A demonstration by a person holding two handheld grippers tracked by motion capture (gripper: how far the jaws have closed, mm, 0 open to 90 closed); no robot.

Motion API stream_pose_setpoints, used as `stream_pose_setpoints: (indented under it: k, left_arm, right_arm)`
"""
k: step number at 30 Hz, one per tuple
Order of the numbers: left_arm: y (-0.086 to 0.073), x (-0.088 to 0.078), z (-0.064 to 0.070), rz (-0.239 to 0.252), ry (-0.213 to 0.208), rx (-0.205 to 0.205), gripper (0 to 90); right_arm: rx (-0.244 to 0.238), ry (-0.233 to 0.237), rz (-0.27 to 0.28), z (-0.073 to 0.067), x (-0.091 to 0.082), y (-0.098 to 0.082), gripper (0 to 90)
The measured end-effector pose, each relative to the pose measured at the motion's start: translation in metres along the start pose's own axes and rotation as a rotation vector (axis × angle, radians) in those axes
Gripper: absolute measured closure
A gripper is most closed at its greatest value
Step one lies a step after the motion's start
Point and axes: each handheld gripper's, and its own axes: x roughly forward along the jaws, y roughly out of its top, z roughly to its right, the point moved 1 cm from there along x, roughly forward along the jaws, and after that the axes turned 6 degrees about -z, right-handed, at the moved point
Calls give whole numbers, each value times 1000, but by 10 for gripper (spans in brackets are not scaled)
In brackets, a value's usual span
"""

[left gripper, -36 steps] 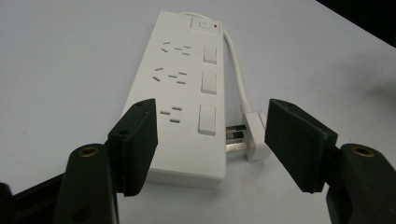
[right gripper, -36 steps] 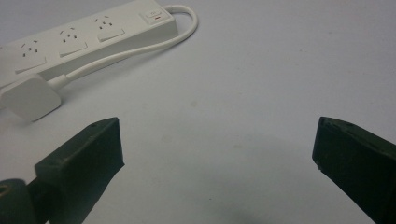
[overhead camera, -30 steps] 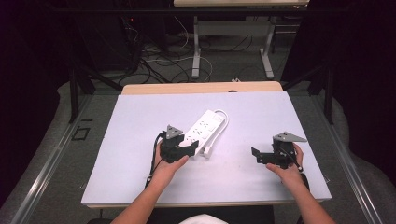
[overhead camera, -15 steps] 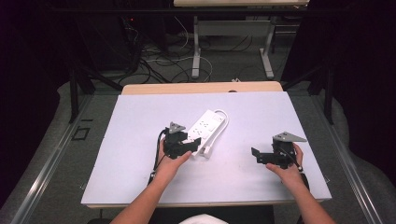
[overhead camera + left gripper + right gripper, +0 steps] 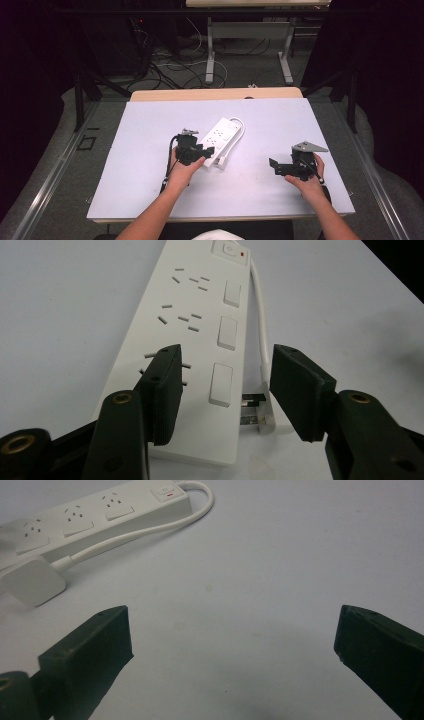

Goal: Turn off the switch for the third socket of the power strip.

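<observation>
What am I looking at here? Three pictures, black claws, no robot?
No robot: a person holds a hand-held gripper in each hand. The high view looks down on a white table; the other two cameras ride on the grippers and look along their black jaws. A white power strip lies there, its cord looped round to its plug beside it. The left hand-held gripper is over the strip's near end, and its jaws have just been closing, one above the strip's face and one past the plug, not yet clamped. The right hand-held gripper is open over bare table.
</observation>
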Motion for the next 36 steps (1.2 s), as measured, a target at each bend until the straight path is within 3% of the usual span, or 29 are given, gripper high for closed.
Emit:
stream_pose_setpoints:
  k: [13, 36]
  left_arm:
    - [9, 2, -4, -73, -3, -26, 583]
    - [17, 15, -6, -186, 7, -1, 776]
  right_arm:
    - [-9, 3, -5, 0, 1, 0, 16]
    - [-8, 8, -12, -1, 1, -1, 21]
